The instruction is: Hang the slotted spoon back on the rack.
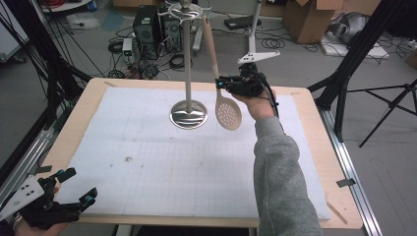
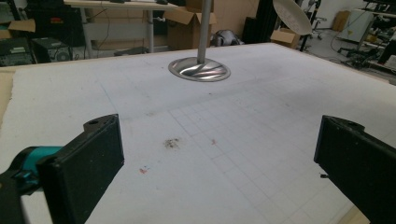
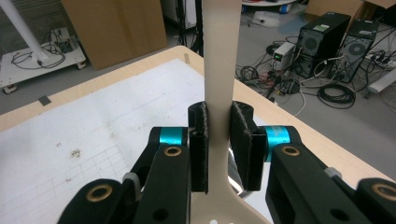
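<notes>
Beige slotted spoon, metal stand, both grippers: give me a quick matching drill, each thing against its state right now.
Things:
1. beige perforated plastic spoon
2. silver metal stand with round base
3. left gripper
4. right gripper

States:
A. jaws open, nothing between them, at the near table corner
B. upright on the white mat
C. clamped by its handle, bowl hanging down
D. jaws shut on a handle

Pairs: 1-C, 2-B, 3-A, 4-D

You will find no text, label, brand, number or sign that can be read anywhere here, neither on the gridded white mat over the tabletop nor on the cardboard boxes beyond its far edge.
</notes>
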`<state>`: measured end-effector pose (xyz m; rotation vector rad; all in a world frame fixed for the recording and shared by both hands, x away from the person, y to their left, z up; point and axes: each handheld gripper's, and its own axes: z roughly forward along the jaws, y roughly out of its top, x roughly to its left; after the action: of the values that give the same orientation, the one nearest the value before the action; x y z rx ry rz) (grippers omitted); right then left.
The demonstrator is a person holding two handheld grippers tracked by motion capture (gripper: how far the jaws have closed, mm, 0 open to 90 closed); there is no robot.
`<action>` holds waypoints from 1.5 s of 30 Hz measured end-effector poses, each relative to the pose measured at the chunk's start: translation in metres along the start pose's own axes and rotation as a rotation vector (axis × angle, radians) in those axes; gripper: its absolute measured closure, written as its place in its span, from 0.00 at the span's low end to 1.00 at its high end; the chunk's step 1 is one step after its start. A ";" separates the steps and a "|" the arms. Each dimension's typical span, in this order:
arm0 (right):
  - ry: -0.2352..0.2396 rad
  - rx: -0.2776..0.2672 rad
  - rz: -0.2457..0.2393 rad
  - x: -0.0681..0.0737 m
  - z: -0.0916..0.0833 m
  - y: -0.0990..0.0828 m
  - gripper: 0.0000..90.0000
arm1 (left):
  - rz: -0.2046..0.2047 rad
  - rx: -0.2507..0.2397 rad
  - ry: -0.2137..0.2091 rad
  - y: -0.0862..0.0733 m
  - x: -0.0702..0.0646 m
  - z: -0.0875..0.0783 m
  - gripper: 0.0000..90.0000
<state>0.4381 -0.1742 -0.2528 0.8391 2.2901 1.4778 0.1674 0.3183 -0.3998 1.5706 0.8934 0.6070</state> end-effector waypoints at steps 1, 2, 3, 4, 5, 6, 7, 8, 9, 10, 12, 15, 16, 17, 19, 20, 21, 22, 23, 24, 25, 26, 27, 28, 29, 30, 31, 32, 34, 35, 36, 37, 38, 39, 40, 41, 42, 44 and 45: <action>0.001 0.002 0.003 0.000 0.001 0.000 0.87 | -0.002 0.000 0.000 0.000 -0.001 0.000 0.02; 0.000 0.002 0.004 0.000 0.001 0.000 0.87 | 0.002 0.005 -0.002 -0.001 -0.001 0.002 0.02; 0.000 0.003 0.006 0.000 0.002 0.000 0.87 | 0.003 0.012 -0.003 -0.001 -0.001 0.003 0.02; -0.002 0.003 0.002 0.000 0.003 0.000 0.87 | 0.006 0.015 -0.003 -0.002 -0.001 0.003 0.02; -0.002 0.005 0.005 0.001 0.004 0.000 0.87 | 0.006 0.015 -0.006 -0.002 -0.002 0.004 0.02; -0.002 0.006 0.005 0.001 0.005 0.000 0.87 | 0.006 0.015 -0.006 -0.002 -0.002 0.004 0.02; -0.003 0.005 0.004 0.001 0.006 0.000 0.87 | 0.007 0.014 -0.006 -0.001 -0.002 0.004 0.02; -0.003 0.006 0.005 0.001 0.007 0.000 0.87 | 0.006 0.014 -0.007 -0.001 -0.002 0.004 0.02; -0.001 0.008 0.007 0.001 0.007 0.000 0.87 | 0.006 0.012 -0.006 -0.001 -0.002 0.004 0.02; -0.002 0.008 0.006 0.001 0.008 0.000 0.87 | 0.007 0.013 -0.005 -0.001 -0.002 0.004 0.02; -0.001 0.007 0.008 0.002 0.009 0.000 0.87 | 0.007 0.013 -0.005 -0.001 -0.001 0.004 0.02; 0.001 0.008 0.011 0.002 0.010 0.000 0.87 | 0.008 0.011 -0.006 -0.001 -0.002 0.003 0.02; 0.002 0.008 0.012 0.002 0.011 0.000 0.87 | 0.008 0.010 -0.005 -0.001 -0.002 0.003 0.02; 0.000 0.010 0.012 0.002 0.011 0.000 0.87 | 0.006 0.007 -0.005 -0.001 -0.002 0.003 0.02; 0.003 0.020 0.012 0.002 0.012 0.002 0.87 | 0.005 0.008 -0.004 -0.001 -0.001 0.003 0.02; 0.003 0.021 0.008 0.003 0.012 0.003 0.87 | 0.005 0.009 -0.004 -0.001 -0.001 0.003 0.02; 0.006 0.019 0.006 0.003 0.013 0.004 0.87 | 0.004 0.010 -0.003 -0.001 -0.001 0.003 0.02; 0.007 0.018 0.005 0.004 0.014 0.005 0.87 | 0.005 0.009 -0.003 -0.001 -0.001 0.003 0.02; 0.009 0.020 0.005 0.004 0.015 0.005 0.87 | 0.005 0.009 -0.003 -0.001 -0.001 0.002 0.02; 0.011 0.028 0.012 0.005 0.016 0.005 0.87 | 0.007 0.009 -0.004 -0.001 -0.001 0.002 0.02; 0.007 0.029 0.011 0.005 0.018 0.005 0.87 | 0.006 0.009 -0.004 -0.001 -0.001 0.002 0.02; 0.006 0.027 0.012 0.005 0.019 0.005 0.87 | 0.005 0.008 -0.003 -0.001 -0.001 0.002 0.02; 0.010 0.027 0.015 0.005 0.020 0.005 0.87 | 0.005 0.006 -0.003 -0.001 -0.001 0.002 0.02; 0.009 0.028 0.017 0.006 0.020 0.005 0.87 | 0.003 0.007 -0.002 -0.001 -0.001 0.002 0.02; 0.005 0.026 0.014 0.006 0.021 0.006 0.87 | 0.004 0.009 -0.002 -0.001 -0.001 0.001 0.02; 0.007 0.028 0.016 0.006 0.022 0.006 0.87 | 0.002 0.007 -0.002 -0.001 -0.001 0.002 0.02; 0.005 0.027 0.016 0.007 0.023 0.006 0.87 | 0.003 0.007 -0.001 -0.001 -0.001 0.001 0.02; 0.003 0.027 0.017 0.007 0.023 0.006 0.87 | 0.003 0.007 -0.002 -0.001 -0.001 0.001 0.02; 0.001 0.027 0.020 0.007 0.024 0.006 0.87 | 0.006 0.006 -0.001 -0.001 -0.001 0.001 0.02; -0.001 0.025 0.020 0.007 0.024 0.006 0.87 | 0.005 0.006 -0.001 -0.001 -0.001 0.001 0.02; 0.002 0.023 0.020 0.007 0.025 0.006 0.87 | 0.004 0.006 0.000 -0.001 -0.001 0.001 0.02; -0.001 0.021 0.022 0.008 0.026 0.006 0.87 | 0.005 0.007 0.000 -0.001 -0.001 0.001 0.02; 0.003 0.020 0.028 0.008 0.027 0.005 0.87 | 0.005 0.009 -0.002 -0.001 -0.002 0.002 0.02; 0.001 0.017 0.025 0.009 0.028 0.005 0.87 | 0.007 0.011 -0.002 -0.001 -0.002 0.002 0.02; -0.002 0.017 0.027 0.009 0.028 0.006 0.86 | 0.006 0.010 -0.001 -0.001 -0.002 0.002 0.02; -0.007 0.016 0.028 0.010 0.029 0.005 0.86 | 0.007 0.010 -0.002 -0.001 -0.002 0.002 0.02; -0.009 0.015 0.030 0.010 0.029 0.005 0.86 | 0.007 0.008 -0.002 -0.001 -0.002 0.002 0.02; -0.015 0.015 0.024 0.010 0.029 0.005 0.85 | 0.008 0.008 -0.001 -0.001 -0.001 0.001 0.02; -0.026 0.013 0.026 0.011 0.029 0.005 0.85 | 0.006 0.008 -0.001 -0.001 -0.001 0.001 0.02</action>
<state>0.4465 -0.1450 -0.2601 0.8893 2.2812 1.4556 0.1675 0.3165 -0.4008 1.5815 0.8916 0.6074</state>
